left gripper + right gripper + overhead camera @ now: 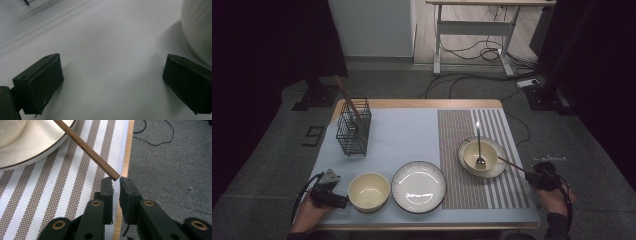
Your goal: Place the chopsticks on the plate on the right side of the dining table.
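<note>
Left gripper (345, 201) rests spread wide on the pale blue mat, just beside the cream ceramic bowl (369, 191). Right gripper (116, 180) pinches the brown wooden chopstick's (86, 148) end, whose far end lies on the dark-rimmed cream saucer (499, 170).

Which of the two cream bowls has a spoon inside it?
The small bowl at the right, standing on a plate on the striped mat, holds the spoon. The bowl at the left, near the left gripper, is empty.
</note>
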Demonstrator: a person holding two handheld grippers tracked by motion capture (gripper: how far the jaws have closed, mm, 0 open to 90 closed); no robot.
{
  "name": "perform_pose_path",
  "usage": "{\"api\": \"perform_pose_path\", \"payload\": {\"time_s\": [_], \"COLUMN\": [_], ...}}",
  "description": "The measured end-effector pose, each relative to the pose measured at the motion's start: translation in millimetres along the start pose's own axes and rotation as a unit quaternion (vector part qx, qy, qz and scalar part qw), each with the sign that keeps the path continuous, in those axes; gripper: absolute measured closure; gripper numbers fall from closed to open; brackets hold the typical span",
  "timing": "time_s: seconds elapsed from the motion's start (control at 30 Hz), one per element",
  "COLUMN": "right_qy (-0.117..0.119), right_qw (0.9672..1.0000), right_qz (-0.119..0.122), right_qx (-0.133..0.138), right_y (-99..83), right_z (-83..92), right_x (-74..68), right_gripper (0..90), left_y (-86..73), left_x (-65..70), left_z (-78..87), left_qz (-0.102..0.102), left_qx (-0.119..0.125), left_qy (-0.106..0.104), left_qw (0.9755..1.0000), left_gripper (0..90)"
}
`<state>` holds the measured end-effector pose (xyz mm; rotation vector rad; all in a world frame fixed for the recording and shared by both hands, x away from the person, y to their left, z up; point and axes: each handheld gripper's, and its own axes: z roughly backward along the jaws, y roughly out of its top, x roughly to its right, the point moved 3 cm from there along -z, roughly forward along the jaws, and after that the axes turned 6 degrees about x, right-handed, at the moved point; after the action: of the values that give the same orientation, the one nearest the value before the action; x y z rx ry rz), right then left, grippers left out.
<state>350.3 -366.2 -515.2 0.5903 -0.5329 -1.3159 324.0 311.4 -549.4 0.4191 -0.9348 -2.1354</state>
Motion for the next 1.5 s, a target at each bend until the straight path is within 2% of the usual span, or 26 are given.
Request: {"api": "perform_pose_path", "payload": {"time_s": [0.3, 0.4, 0.5, 0.73, 1.2, 1.43, 1.5], "right_qy": [0.005, 0.000, -0.009, -0.017, -0.013, -0.013, -0.017], "right_qw": [1.0000, 1.0000, 0.9999, 0.9998, 0.9997, 0.9996, 0.9995], "right_qz": [0.006, 0.008, 0.011, 0.013, 0.019, 0.026, 0.028], "right_qx": [-0.001, -0.001, -0.002, 0.001, 0.001, 0.000, 0.002], "right_y": [3.6, 3.4, 3.7, 7.9, 15.5, 18.4, 18.8], "right_z": [-2.7, -3.4, -5.4, -8.8, -14.7, -16.8, -17.1], "right_x": [-1.6, -0.9, 1.2, 5.3, 7.8, 3.8, 4.2], "right_gripper": [83.5, 77.4, 75.1, 76.5, 82.7, 82.4, 79.0], "left_y": [0.0, 0.0, 0.0, 0.0, 0.0, 0.0, 0.0], "left_x": [0.0, 0.0, 0.0, 0.0, 0.1, 0.1, 0.0], "left_z": [0.0, 0.0, 0.0, 0.0, 0.0, 0.0, 0.0], "left_qz": [0.000, 0.000, 0.000, 0.000, 0.000, 0.000, 0.000], "left_qx": [0.000, 0.000, 0.000, 0.000, 0.000, 0.000, 0.000], "left_qy": [0.000, 0.000, 0.000, 0.000, 0.000, 0.000, 0.000], "left_qw": [1.0000, 1.0000, 1.0000, 1.0000, 1.0000, 1.0000, 1.0000], "left_gripper": [2.5, 2.5, 2.5, 2.5, 2.5, 2.5, 2.5]}}
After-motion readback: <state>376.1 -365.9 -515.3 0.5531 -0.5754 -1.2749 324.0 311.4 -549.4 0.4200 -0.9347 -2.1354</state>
